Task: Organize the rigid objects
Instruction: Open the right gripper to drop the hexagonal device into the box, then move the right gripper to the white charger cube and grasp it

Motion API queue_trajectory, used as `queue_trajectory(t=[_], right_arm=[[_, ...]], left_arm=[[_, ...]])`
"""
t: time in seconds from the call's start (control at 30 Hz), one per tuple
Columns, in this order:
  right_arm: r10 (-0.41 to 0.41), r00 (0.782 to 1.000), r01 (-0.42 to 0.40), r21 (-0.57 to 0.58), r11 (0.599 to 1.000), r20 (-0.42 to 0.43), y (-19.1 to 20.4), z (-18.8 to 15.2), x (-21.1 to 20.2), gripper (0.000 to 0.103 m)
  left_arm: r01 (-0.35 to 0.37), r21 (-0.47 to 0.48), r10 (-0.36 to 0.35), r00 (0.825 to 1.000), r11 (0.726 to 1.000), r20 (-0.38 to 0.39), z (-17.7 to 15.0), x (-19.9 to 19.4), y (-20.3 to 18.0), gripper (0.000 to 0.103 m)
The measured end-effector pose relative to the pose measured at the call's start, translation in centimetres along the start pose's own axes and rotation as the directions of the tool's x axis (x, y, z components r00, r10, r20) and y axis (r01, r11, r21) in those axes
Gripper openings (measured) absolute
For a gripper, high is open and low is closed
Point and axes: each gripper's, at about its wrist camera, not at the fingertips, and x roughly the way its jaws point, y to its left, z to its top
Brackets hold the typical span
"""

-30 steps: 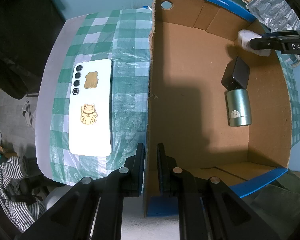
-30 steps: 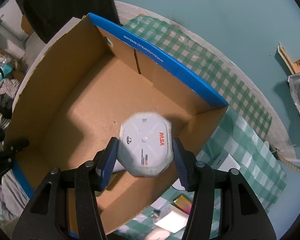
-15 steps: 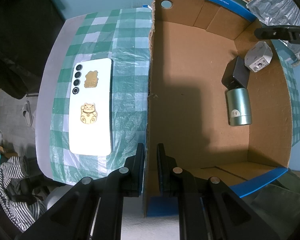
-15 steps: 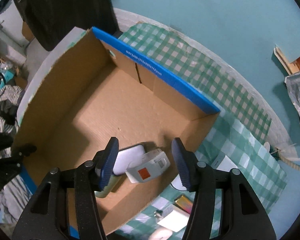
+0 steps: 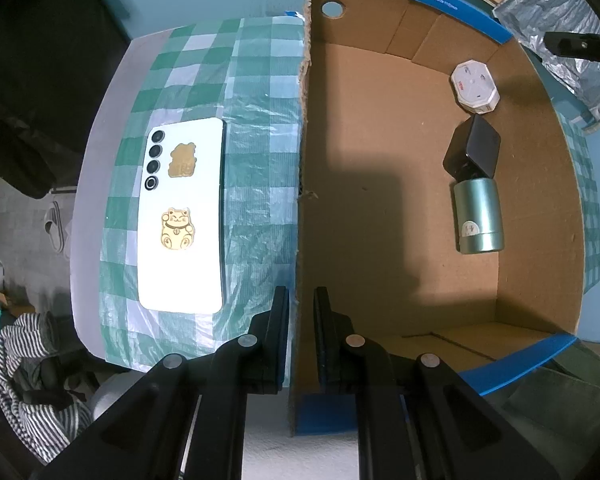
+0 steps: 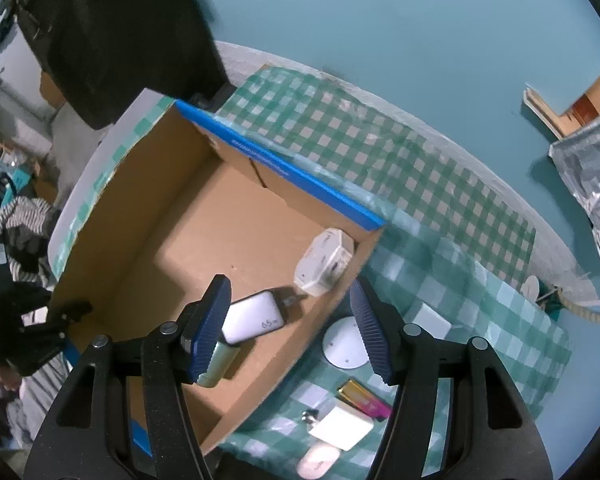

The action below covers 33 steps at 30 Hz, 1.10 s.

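Note:
My left gripper (image 5: 301,300) points straight down, shut on the near side wall of the open cardboard box (image 5: 305,160). On the box floor lie a white octagonal adapter (image 5: 475,88), a black charger (image 5: 476,152) and a teal cylinder (image 5: 478,216). A white phone (image 5: 182,214) with gold cat stickers lies on the checked cloth outside the wall. In the right wrist view my right gripper (image 6: 288,328) hangs above the box (image 6: 300,176), its jaws opening with nothing between them. Below it are the adapter (image 6: 324,267), the charger (image 6: 252,322) and the cylinder (image 6: 220,364).
Beside the box on the green checked cloth lie a white round disc (image 6: 344,344), a white square piece (image 6: 436,320), a gold and pink item (image 6: 364,398), a white pad (image 6: 342,426) and a white oval thing (image 6: 318,460). A silver foil bag (image 6: 592,184) sits far right.
My right gripper let go of the white adapter, which dropped to the box's corner. That gripper rose and its jaws spread wider. My left gripper stayed on the wall.

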Motion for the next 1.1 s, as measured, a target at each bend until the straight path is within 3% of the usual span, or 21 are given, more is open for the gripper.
queue_trajectory(t=[0.57, 0.73, 1.1], right_arm=[[-0.016, 0.999, 0.025, 0.243, 0.97, -0.04, -9.5, -2.5, -0.1, 0.063], [-0.028, 0.997, 0.05, 0.31, 0.949, -0.075, -12.3, -3.3, 1.2, 0.063], [0.043, 0.984, 0.045, 0.476, 0.879, -0.173, -17.1, -4.7, 6.1, 0.063]], left_arm=[[0.0, -0.002, 0.0, 1.0, 1.0, -0.001, 0.5, 0.0, 0.0, 0.012], [-0.001, -0.004, 0.001, 1.0, 1.0, -0.005, 0.6, 0.0, 0.0, 0.012], [-0.006, -0.011, 0.006, 1.0, 1.0, -0.002, 0.7, 0.1, -0.2, 0.012]])
